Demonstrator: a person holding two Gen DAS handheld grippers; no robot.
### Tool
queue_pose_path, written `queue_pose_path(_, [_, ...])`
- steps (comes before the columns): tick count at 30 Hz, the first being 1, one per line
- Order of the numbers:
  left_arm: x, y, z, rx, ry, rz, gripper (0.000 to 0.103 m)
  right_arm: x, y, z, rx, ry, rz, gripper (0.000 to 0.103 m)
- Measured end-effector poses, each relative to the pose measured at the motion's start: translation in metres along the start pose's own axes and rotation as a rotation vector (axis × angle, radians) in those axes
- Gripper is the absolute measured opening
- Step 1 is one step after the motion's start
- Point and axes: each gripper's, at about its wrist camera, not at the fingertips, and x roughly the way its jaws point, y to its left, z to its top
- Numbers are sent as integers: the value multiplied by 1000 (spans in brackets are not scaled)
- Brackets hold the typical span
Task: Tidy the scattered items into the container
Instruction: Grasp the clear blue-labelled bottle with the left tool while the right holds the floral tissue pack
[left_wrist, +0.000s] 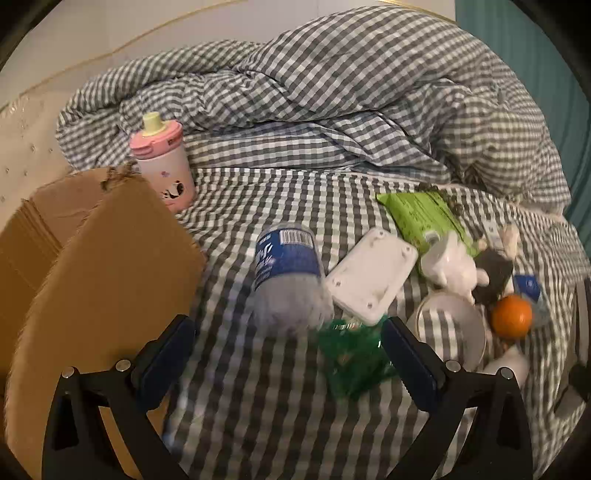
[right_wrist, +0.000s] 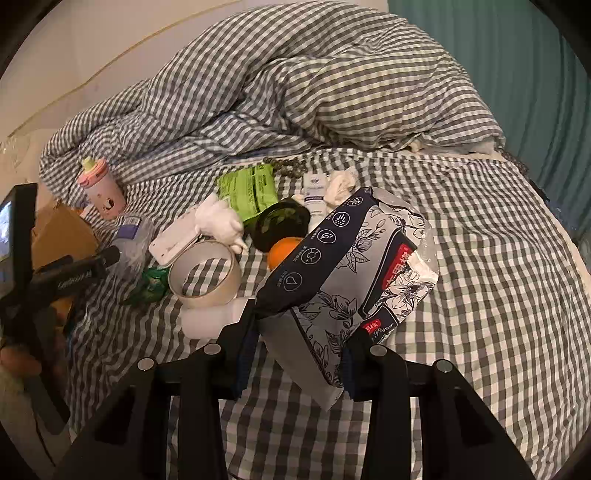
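Right tongs (right_wrist: 295, 354) clamped on tissue pack (right_wrist: 351, 266).
Left tongs (left_wrist: 288, 350) spread wide, empty, above water bottle (left_wrist: 288, 273); cardboard box (left_wrist: 92, 266) left.

The scene is a bed (left_wrist: 280, 424) covered with a sheet in a grey and white check pattern. Further back, a duvet (right_wrist: 303, 92) in the same check lies crumpled in a big heap across the bed. Behind it stands a pale cream wall (right_wrist: 110, 40) with a thin gold line curving over it. At the left edge a light padded headboard (left_wrist: 26, 147) with small shiny studs is visible. On the right side hangs a teal curtain (right_wrist: 524, 81) with vertical folds. The light is warm and rather dim, and the picture edges fall into shadow.
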Motion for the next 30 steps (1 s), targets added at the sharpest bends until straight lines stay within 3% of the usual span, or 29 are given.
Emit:
queue_pose_path(5, [34, -3, 13, 1, 36, 57, 99, 4, -5, -4, 10, 7, 3, 37])
queue_pose_path(7, [51, 2, 12, -28, 101, 41, 60, 4, -7, -4, 11, 10, 6, 37])
queue_pose_path(14, [37, 6, 9, -51, 105, 9, 58, -7, -4, -3, 8, -17, 7, 38])
queue_pose_path(23, [-35, -7, 12, -24, 13, -45, 50, -44, 6, -2, -2, -77, 2, 38])
queue_pose_path(24, [-44, -8, 13, -18, 4, -47, 18, -49, 8, -3, -5, -85, 2, 38])
queue_pose_path(25, [-51, -8, 13, -11, 1, -45, 1, -54, 10, -3, -9, -93, 4, 38])
queue_pose_path(30, [-50, -8, -1, 28, 67, -49, 3, -78, 20, -7, -20, -124, 10, 38])
